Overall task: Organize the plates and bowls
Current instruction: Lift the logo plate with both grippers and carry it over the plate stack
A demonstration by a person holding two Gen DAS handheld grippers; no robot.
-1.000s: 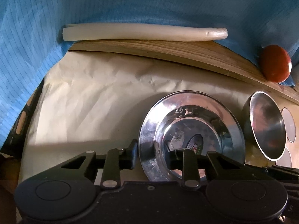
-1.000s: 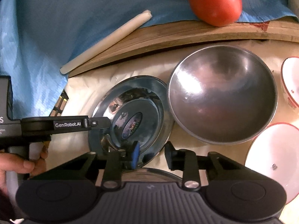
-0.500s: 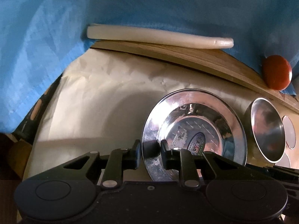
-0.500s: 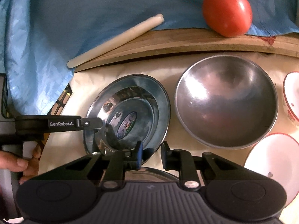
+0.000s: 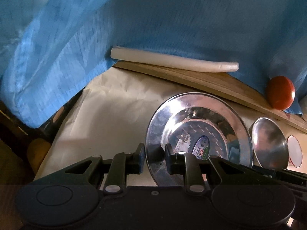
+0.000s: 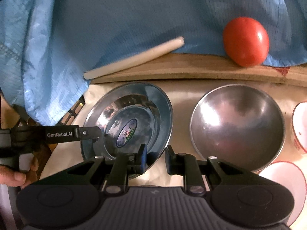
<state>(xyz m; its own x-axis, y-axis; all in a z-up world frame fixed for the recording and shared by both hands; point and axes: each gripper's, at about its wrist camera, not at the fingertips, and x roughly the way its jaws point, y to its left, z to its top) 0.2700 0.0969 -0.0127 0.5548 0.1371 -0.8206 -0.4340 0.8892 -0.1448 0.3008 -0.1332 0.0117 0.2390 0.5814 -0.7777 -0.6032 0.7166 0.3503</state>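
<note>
A shiny steel plate point(image 5: 197, 134) with an oval sticker is lifted and tilted above the cream paper. My left gripper point(image 5: 154, 158) is shut on its left rim; it shows from the side in the right wrist view point(image 6: 90, 133). My right gripper point(image 6: 155, 158) is shut on the plate's point(image 6: 130, 118) near rim. A large steel bowl point(image 6: 238, 128) sits to the right, also in the left wrist view point(image 5: 269, 143). White red-rimmed dishes point(image 6: 285, 187) lie at the far right.
A wooden board point(image 6: 191, 71) runs along the back under a blue cloth point(image 6: 115, 19). A white stick point(image 6: 134, 57) and a red tomato point(image 6: 245, 41) rest on it. A hand point(image 6: 13, 174) holds the left gripper.
Both grippers have closed on the plate's rim and raised it off the paper, tilting it. The views have pulled back and up from the table.
</note>
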